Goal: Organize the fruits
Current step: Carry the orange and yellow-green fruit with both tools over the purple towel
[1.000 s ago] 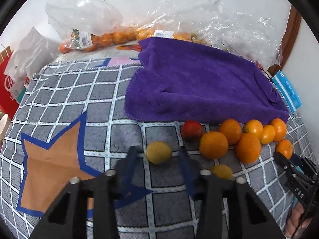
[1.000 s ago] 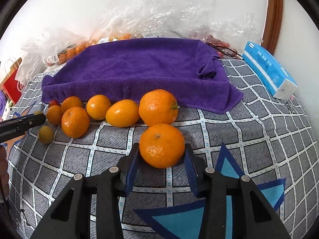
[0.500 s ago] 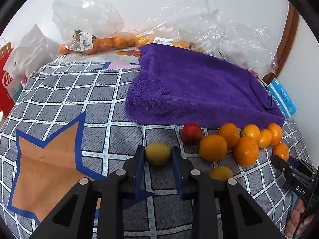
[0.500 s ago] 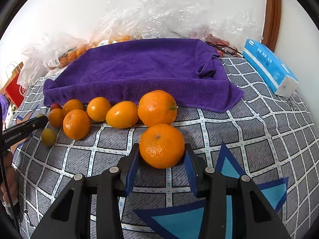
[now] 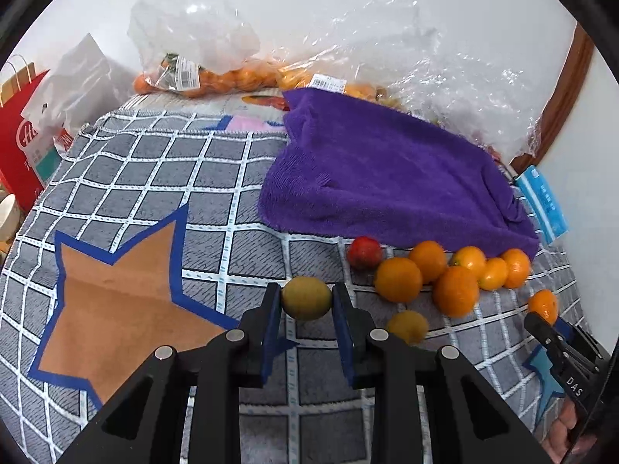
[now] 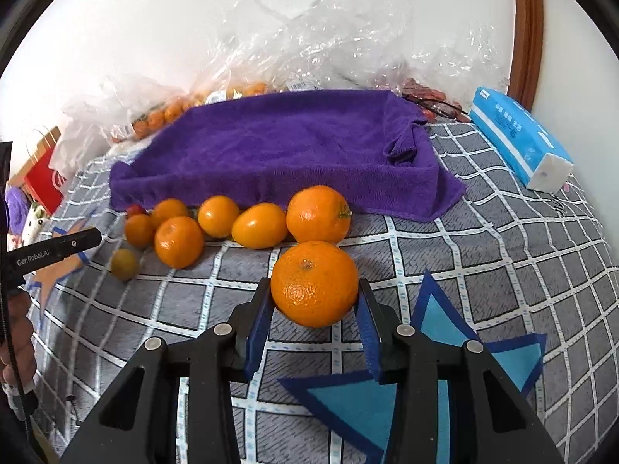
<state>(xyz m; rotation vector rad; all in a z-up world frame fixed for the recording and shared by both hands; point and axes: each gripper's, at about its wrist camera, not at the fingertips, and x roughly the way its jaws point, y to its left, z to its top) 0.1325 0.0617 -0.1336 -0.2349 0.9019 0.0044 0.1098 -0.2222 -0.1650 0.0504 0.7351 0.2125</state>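
My left gripper (image 5: 306,301) is shut on a small yellow-green fruit (image 5: 306,297) just above the grey checked cloth. My right gripper (image 6: 314,301) is shut on a large orange (image 6: 314,283) and holds it slightly off the cloth. A row of several oranges (image 6: 263,224) and a small red fruit (image 5: 363,252) lies along the front edge of the purple towel (image 6: 286,143). Another small yellow fruit (image 5: 407,326) lies just right of my left gripper; it also shows in the right wrist view (image 6: 123,264).
Clear plastic bags with oranges (image 5: 216,77) lie behind the towel against the wall. A blue tissue pack (image 6: 518,143) lies at the right. A red paper bag (image 5: 23,143) stands at the far left. The cloth carries star patches (image 5: 112,301).
My left gripper moved forward and closed on the yellow-green fruit. My right gripper stays shut on the large orange, which has risen a little off the cloth.
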